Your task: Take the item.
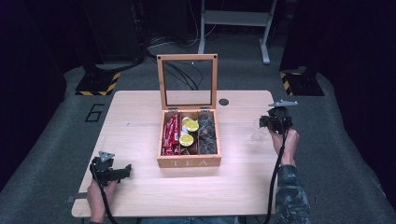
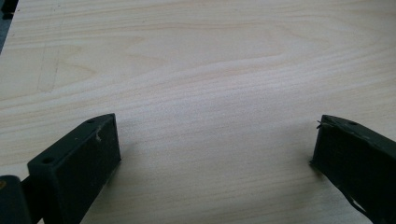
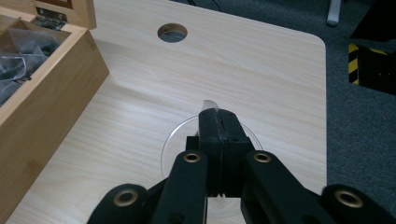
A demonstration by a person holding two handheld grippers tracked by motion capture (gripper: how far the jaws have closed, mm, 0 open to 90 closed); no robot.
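An open wooden tea box (image 1: pixel 189 162) stands mid-table, its glass lid (image 1: pixel 187 57) upright. Inside lie red sachets (image 1: pixel 171 135), yellow-topped pods (image 1: pixel 189 133) and dark bags (image 1: pixel 208 133). Right of the box, my right gripper (image 1: pixel 262 122) is shut on the rim of a clear plastic cup (image 1: pixel 257 134). In the right gripper view the jaws (image 3: pixel 218 116) pinch the cup's rim (image 3: pixel 173 136), with the box's side wall (image 3: pixel 46 88) at the left. My left gripper (image 1: pixel 127 169) rests open near the table's front left corner, and bare wood lies between its jaws (image 2: pixel 217 140).
The light wooden table (image 1: pixel 140 121) has a round cable hole (image 1: pixel 223 101) (image 3: pixel 172 32) behind the box on the right. Grey carpet, a metal stand (image 1: pixel 233 18) and yellow-black striped bases (image 1: pixel 99 84) lie beyond the far edge.
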